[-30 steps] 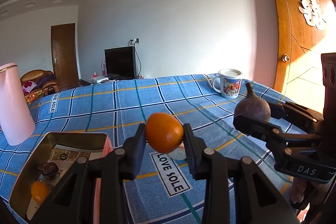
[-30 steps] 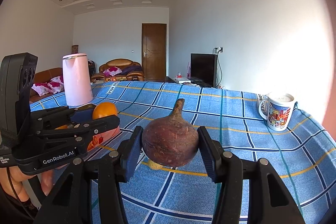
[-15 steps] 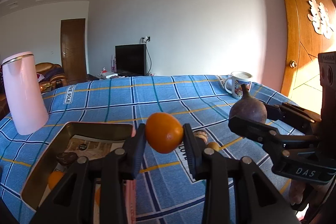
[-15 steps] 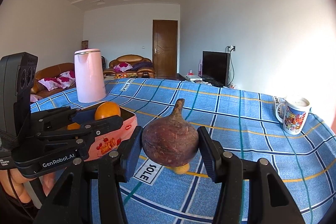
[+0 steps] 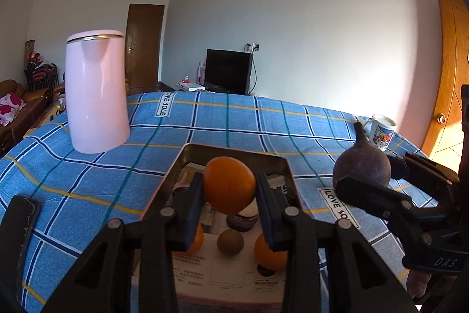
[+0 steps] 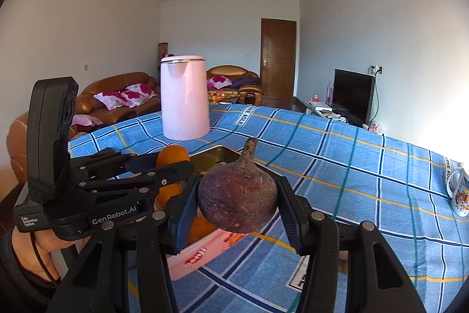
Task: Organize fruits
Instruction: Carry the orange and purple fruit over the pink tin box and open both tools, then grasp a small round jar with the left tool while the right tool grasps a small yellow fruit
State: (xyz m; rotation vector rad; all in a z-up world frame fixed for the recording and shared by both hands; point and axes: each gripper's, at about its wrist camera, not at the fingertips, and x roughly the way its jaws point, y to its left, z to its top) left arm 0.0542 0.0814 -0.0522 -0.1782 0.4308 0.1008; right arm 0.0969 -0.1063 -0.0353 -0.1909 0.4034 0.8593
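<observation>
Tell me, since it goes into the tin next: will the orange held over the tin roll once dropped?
Probably a little: the orange looks round and smooth. The tin has walls and holds other fruit, which should stop it. It seems firm between the left claw pads.

**Two wrist views, one shared table**

My left wrist camera looks along its fingers, close over the tin (image 5: 234,156), facing the television wall. My right faces the sofa end. Both share the pink kettle (image 5: 95,96) and checked cloth (image 6: 337,166).
</observation>
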